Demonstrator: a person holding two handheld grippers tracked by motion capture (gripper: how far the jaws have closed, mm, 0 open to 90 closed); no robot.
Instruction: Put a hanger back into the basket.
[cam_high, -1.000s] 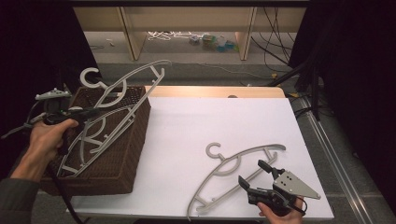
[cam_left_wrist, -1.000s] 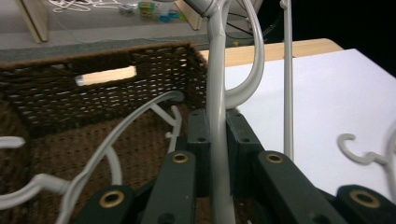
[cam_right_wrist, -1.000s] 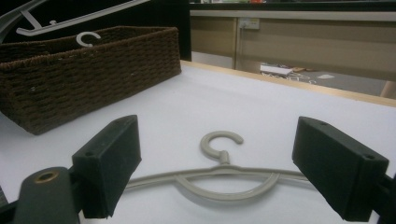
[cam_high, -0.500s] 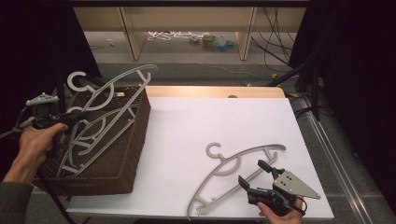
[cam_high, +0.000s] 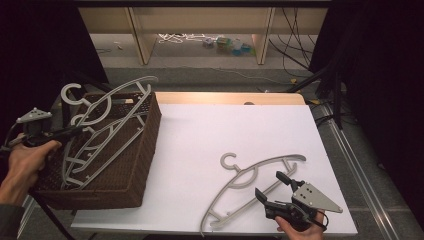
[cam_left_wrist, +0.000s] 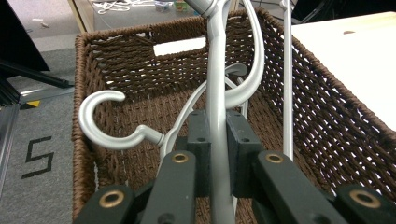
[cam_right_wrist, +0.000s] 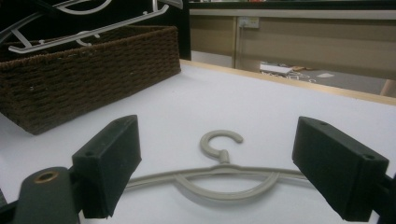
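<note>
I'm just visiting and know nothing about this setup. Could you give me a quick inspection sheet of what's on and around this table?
Surface: white table, wooden far edge.
Job's things: wicker basket holding grey hangers; held hanger; loose hanger flat on the table.
Clutter: nothing seen.
Tongs: left tongs shut on held hanger over the basket; right tongs open, facing loose hanger.
Cables: dark cables on the floor beyond.
Surroundings: wooden shelf legs, small items beneath.

A basket (cam_high: 127, 165) stands at the table's (cam_high: 210, 135) left edge with hangers (cam_high: 95, 142) lying in it, while another hanger (cam_high: 250, 177) lies on the table, near right.
</note>
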